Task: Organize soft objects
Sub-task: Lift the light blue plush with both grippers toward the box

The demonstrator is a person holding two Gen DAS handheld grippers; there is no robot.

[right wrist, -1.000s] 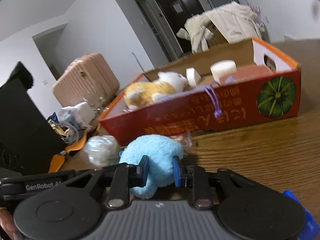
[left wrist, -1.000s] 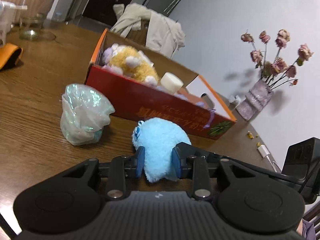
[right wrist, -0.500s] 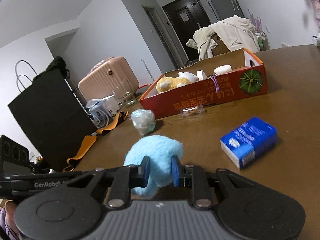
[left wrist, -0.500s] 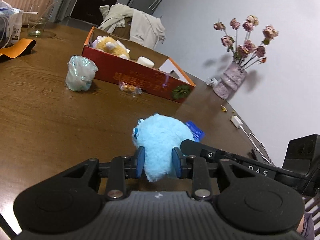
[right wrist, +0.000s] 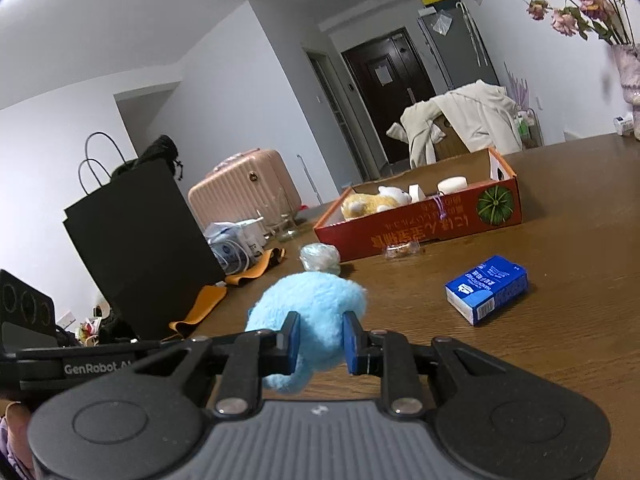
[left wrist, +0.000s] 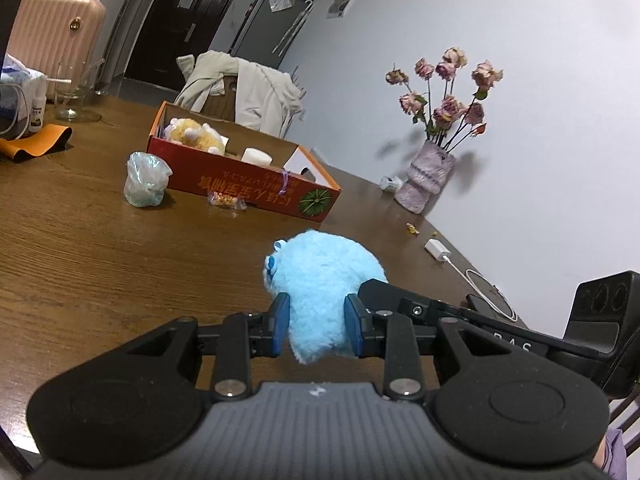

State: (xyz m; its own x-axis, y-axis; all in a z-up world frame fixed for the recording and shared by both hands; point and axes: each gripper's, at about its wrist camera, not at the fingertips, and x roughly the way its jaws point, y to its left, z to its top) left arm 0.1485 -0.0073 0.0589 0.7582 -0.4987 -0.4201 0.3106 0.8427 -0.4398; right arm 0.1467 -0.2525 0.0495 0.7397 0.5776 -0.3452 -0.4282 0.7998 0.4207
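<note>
Left wrist view first, reading from the left: we see a crumpled plastic bag (left wrist: 146, 179) on the wooden counter (left wrist: 80, 248), then the red cardboard box (left wrist: 244, 184) with a yellow plush toy (left wrist: 194, 136) lying inside it, then a small candy wrapper (left wrist: 227, 200) just in front of the box. In the middle, our left tongs (left wrist: 316, 322) are clamped narrow on the blue plush toy (left wrist: 320, 276), the pads sunk into its fur near the lower end. To the right, the other tool's finger reaches in against the toy, and beyond it stand a vase of dried roses (left wrist: 426, 182) and a white charger cable (left wrist: 452, 260).

From the right wrist view, the right tongs (right wrist: 320, 342) are also squeezed narrow on the same blue toy, which is held clear of the counter and well apart from the box. A blue tissue pack (right wrist: 486, 288) lies to the right.

We judge these risks:
1. Both grips bite only fur and soft stuffing, so the toy could slide out if either grip eases.
2. With 2 tools on 1 toy, uneven pulling could stretch it or tear it free of 1 side.
3. On the way to the box, the hanging toy could knock the wrapper or bag.
4. A drop short of the box wall would leave it on the counter.
</note>
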